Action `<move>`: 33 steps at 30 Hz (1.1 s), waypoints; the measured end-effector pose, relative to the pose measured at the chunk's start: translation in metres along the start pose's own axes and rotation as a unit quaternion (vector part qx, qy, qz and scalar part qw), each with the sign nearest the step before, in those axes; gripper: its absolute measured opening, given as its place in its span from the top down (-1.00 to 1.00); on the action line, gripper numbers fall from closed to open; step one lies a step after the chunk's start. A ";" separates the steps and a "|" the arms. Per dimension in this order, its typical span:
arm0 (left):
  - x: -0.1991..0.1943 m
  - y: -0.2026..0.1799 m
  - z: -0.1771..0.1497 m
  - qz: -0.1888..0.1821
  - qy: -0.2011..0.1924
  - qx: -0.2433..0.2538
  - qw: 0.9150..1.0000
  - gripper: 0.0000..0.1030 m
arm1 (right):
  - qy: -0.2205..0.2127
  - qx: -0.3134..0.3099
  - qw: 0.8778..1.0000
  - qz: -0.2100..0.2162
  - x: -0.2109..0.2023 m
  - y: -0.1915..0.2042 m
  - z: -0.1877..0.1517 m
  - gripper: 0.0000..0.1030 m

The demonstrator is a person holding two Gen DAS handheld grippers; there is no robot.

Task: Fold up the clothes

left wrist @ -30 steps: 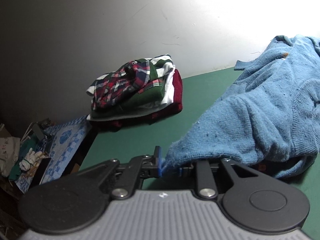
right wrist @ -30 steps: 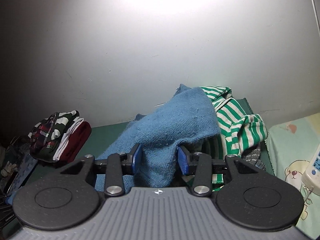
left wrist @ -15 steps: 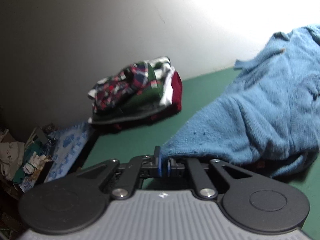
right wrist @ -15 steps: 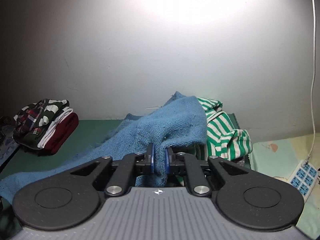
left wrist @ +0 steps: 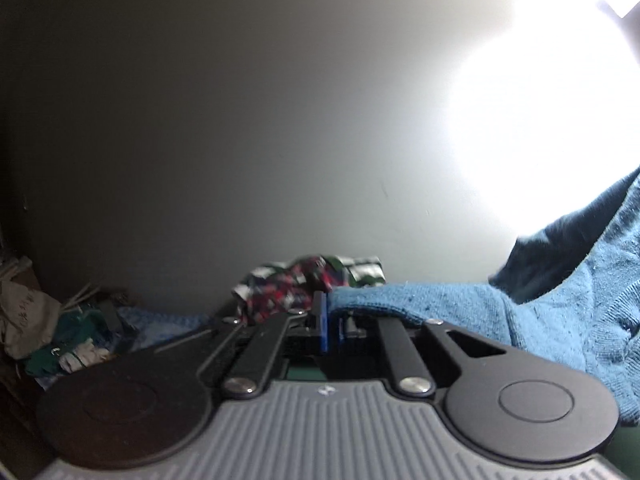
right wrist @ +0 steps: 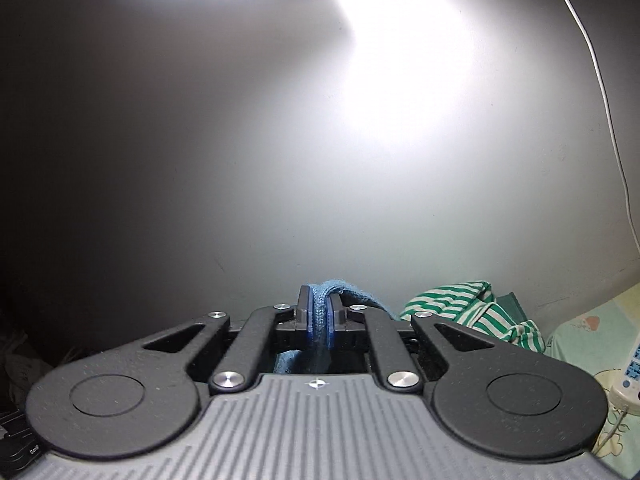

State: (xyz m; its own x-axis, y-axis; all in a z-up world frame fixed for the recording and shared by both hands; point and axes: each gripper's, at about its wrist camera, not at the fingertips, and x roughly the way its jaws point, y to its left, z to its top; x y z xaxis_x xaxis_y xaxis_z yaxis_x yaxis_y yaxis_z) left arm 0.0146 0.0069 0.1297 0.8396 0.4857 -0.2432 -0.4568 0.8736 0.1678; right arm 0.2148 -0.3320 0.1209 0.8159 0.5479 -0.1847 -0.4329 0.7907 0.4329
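Observation:
A blue knitted sweater (left wrist: 560, 320) hangs lifted between my two grippers. My left gripper (left wrist: 331, 322) is shut on one edge of it, and the cloth stretches away to the right and upward. My right gripper (right wrist: 319, 318) is shut on another bunched edge of the blue sweater (right wrist: 320, 312), which drops down between the fingers. Both cameras look mostly at the wall, so the rest of the sweater is hidden.
A folded stack with a plaid shirt on top (left wrist: 308, 284) lies beyond the left gripper. Clutter and a bag (left wrist: 36, 320) sit at far left. A green-and-white striped garment (right wrist: 476, 316) lies right of the right gripper, with a power strip (right wrist: 628, 376) and white cable (right wrist: 600, 100).
Both grippers have closed on the sweater and risen, tilting up toward the wall. The green surface has dropped out of sight and the sweater now hangs off the table.

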 end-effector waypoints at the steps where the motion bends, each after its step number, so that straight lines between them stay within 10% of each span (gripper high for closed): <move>1: -0.006 0.007 0.006 0.003 -0.007 -0.008 1.000 0.82 | -0.007 0.009 1.000 0.007 -0.007 0.002 0.005 0.87; 13: -0.084 0.089 0.050 0.014 -0.092 -0.042 0.995 0.82 | -0.106 0.076 0.989 0.071 -0.117 0.055 0.038 0.87; 33: -0.184 0.195 0.069 -0.064 -0.140 -0.042 0.987 0.79 | -0.213 0.013 0.971 0.108 -0.272 0.175 -0.013 0.87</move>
State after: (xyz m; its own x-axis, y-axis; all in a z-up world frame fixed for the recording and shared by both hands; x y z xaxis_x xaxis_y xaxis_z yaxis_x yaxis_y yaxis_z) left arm -0.2083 0.0858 0.2728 0.9348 0.3548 0.0177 -0.3552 0.9322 0.0694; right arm -0.0875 -0.3391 0.2353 0.7943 0.5328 0.2918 -0.6059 0.6605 0.4435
